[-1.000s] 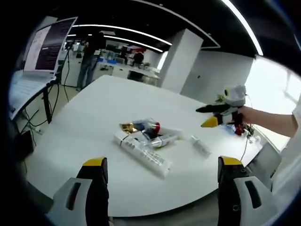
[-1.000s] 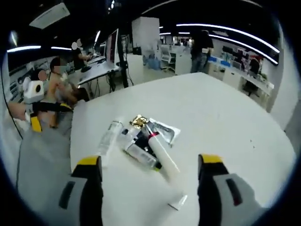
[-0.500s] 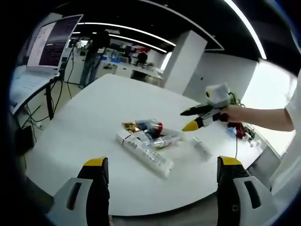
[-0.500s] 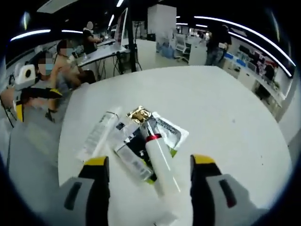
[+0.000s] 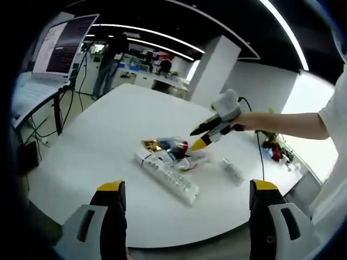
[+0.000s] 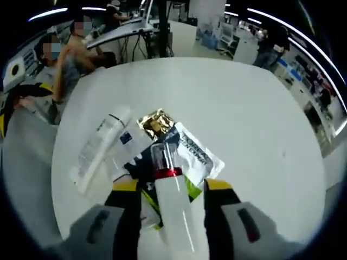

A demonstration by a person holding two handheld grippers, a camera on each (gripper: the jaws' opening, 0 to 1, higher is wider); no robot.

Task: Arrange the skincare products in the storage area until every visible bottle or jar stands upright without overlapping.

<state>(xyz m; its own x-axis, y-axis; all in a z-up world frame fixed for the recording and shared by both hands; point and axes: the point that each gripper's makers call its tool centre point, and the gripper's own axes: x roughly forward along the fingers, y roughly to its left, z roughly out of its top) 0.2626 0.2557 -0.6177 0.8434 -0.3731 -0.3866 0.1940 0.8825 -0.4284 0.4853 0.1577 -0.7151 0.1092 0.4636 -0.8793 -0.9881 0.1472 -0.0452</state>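
Note:
A pile of skincare products [image 5: 169, 156] lies flat in the middle of the white round table [image 5: 108, 135]. It holds a long white tube [image 5: 167, 176], a gold sachet [image 6: 154, 122], a white sachet [image 6: 194, 154], a second white tube [image 6: 96, 153] and a white bottle with a red band and clear cap [image 6: 167, 195]. A small tube [image 5: 232, 169] lies apart to the right. My right gripper [image 6: 172, 186] is open, low over the pile, with its jaws on either side of the white bottle; the right gripper [image 5: 201, 140] also appears above the pile. My left gripper [image 5: 187, 187] hangs open, back from the table's near edge.
A monitor on a stand [image 5: 58, 46] is off the table's left side. Small red and green items [image 5: 274, 149] sit at the table's far right edge. Seated people [image 6: 70, 59] are beyond the table; others stand in the background [image 5: 111, 59].
My right gripper has come down onto the pile and its jaws have narrowed around the white bottle. The left gripper has barely moved.

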